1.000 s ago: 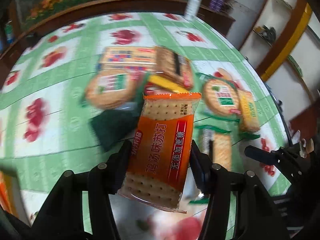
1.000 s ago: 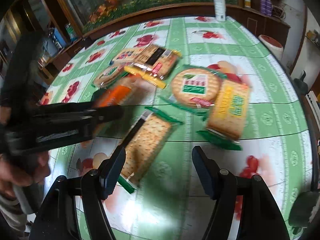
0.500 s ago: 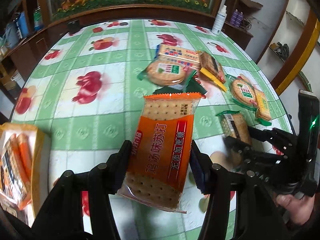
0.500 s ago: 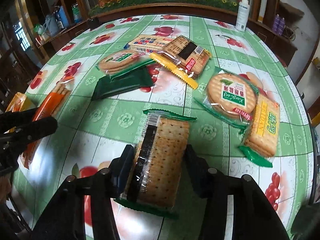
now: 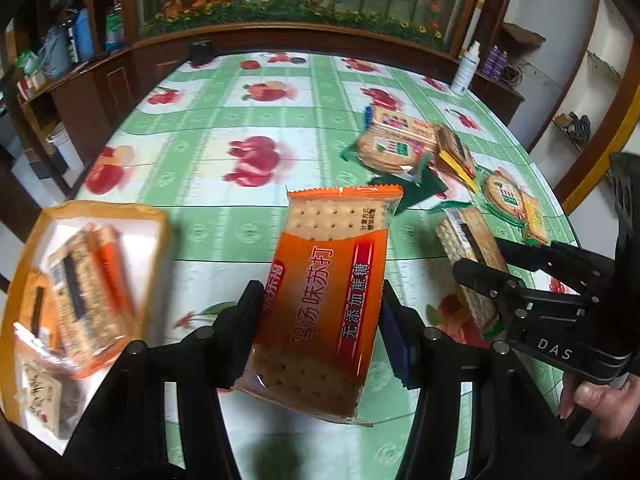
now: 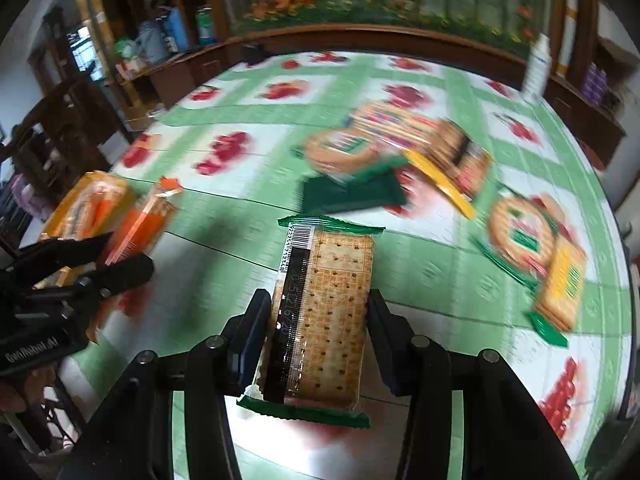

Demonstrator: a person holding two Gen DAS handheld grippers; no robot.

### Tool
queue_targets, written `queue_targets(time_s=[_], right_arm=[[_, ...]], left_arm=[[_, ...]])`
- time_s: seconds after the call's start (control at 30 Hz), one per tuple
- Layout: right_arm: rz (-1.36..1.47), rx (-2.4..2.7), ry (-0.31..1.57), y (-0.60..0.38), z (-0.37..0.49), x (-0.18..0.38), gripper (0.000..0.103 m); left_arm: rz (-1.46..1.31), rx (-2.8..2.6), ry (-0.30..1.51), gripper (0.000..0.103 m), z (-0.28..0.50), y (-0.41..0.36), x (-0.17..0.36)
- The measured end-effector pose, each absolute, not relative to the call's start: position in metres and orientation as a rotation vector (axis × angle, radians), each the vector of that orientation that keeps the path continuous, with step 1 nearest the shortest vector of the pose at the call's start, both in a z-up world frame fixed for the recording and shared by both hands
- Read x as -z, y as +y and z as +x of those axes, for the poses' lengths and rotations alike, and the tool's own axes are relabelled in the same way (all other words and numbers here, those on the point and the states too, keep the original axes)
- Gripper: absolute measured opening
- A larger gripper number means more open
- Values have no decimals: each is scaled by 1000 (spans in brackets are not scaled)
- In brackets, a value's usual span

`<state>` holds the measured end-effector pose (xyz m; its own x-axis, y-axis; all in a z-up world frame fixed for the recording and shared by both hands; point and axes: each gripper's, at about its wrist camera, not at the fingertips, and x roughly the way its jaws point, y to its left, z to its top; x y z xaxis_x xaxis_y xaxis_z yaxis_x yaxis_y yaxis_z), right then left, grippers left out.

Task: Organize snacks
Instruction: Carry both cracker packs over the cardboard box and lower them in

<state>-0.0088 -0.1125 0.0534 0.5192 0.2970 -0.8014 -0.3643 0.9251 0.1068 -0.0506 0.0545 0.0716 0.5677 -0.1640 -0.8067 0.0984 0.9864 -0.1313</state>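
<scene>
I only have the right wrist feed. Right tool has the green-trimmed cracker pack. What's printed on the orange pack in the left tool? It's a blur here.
Observer: The left wrist view shows the orange cracker pack face on: Chinese characters on orange, with clear windows showing square soda crackers at top and bottom. The left tool is clamped on its sides.
Operator: That orange-yellow thing at my far left, what is it?
Observer: An open box with a white inside, already holding several packs, at least one of them orange.
Operator: Is my green-trimmed pack off the table?
Observer: From the left wrist view the green-trimmed cracker pack sits slanted in the right tool, apparently above the tablecloth.
</scene>
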Motion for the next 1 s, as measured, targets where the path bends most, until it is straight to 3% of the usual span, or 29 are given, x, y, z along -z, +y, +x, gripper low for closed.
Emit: queue_targets(time_s=[0.5, 1.0], right_arm=[[-203, -654, 880, 25, -13, -83, 48], [-326, -819, 939, 148, -20, -57, 48]], left_arm=[[-143, -55, 894, 58, -96, 180, -98], [-187, -232, 954, 58, -123, 270, -68]])
